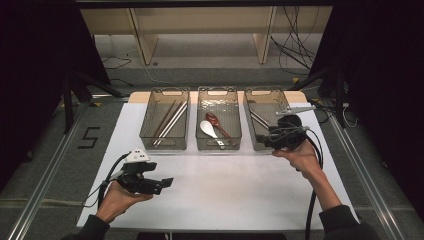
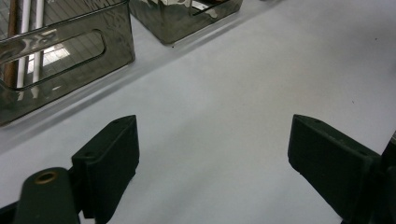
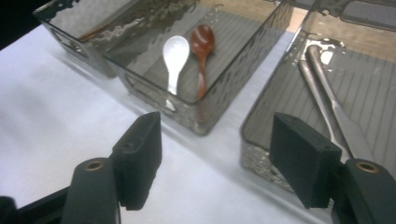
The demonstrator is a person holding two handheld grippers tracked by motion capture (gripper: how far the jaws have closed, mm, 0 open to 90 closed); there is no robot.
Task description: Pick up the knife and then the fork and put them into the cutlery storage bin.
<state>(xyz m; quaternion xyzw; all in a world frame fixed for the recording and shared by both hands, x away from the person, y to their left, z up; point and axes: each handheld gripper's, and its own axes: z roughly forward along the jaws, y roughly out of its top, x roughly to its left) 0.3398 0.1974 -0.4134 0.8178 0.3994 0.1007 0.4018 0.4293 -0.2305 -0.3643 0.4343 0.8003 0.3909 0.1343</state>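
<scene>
Metal utensils [image 3: 327, 98] down in the right bin [image 1: 248, 112], two long pieces side by side on its ribbed floor. Hard to tell what kind: slim shafts, one flat broad end, glare on the far tips. Near ends covered by the right tool [image 1: 272, 137] in the high view, and cut off behind a black jaw in the right gripper view. Long axis roughly along the length of the bin, slanting a little from far left to near right in the high view.

Right tool held over the near end of that bin, jaws spread wide with nothing between them, pads clear of the utensils.

Middle bin [image 1: 218, 90] next over: white spoon [image 1: 208, 129] and brown spoon [image 1: 217, 124] lying close together, bowls toward the far end, handles toward the near wall. Handle tips blurred through the smoky plastic.

Left bin [image 1: 165, 90] farthest from the utensils: chopsticks [image 1: 170, 122], some dark and some pale, laid lengthwise at a slight slant; exact count unclear.

Left tool [image 1: 167, 182] well apart from all three bins, low over the bare white surface [image 1: 225, 210], jaws likewise wide and empty.
</scene>
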